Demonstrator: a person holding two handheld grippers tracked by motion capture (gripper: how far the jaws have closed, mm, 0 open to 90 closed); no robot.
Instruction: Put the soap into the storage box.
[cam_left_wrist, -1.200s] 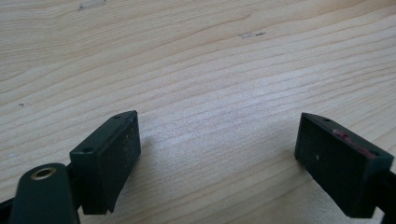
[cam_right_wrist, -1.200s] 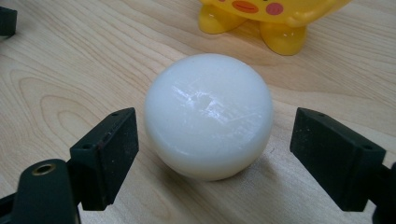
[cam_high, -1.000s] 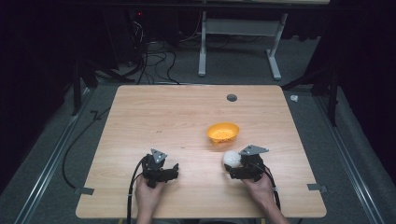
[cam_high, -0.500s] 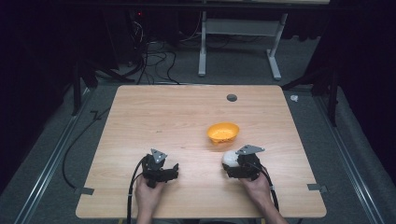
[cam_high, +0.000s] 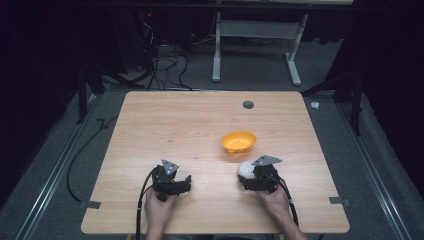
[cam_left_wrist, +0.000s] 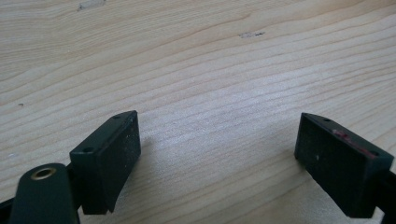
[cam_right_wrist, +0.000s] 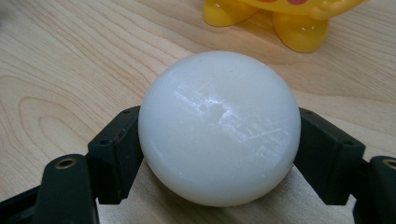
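A smooth white ball sits on the wooden table between the jaws of my right gripper. Those jaws have just been closing, and both pads now press on the ball's sides. From above, the ball shows at the tip of the right gripper, near the front right of the table. Just beyond it stands an orange-yellow bowl, whose stubby feet are seen close up. My left gripper stands open over bare wood, also seen at the front left.
A dark round grommet hole lies near the table's far edge. Small tape strips mark the front left and front right edges. Beyond the table stand a white desk frame and floor cables.
The right gripper's jaws have drawn in around the white ball. Both hands stay where they were, and the bowl has not moved.
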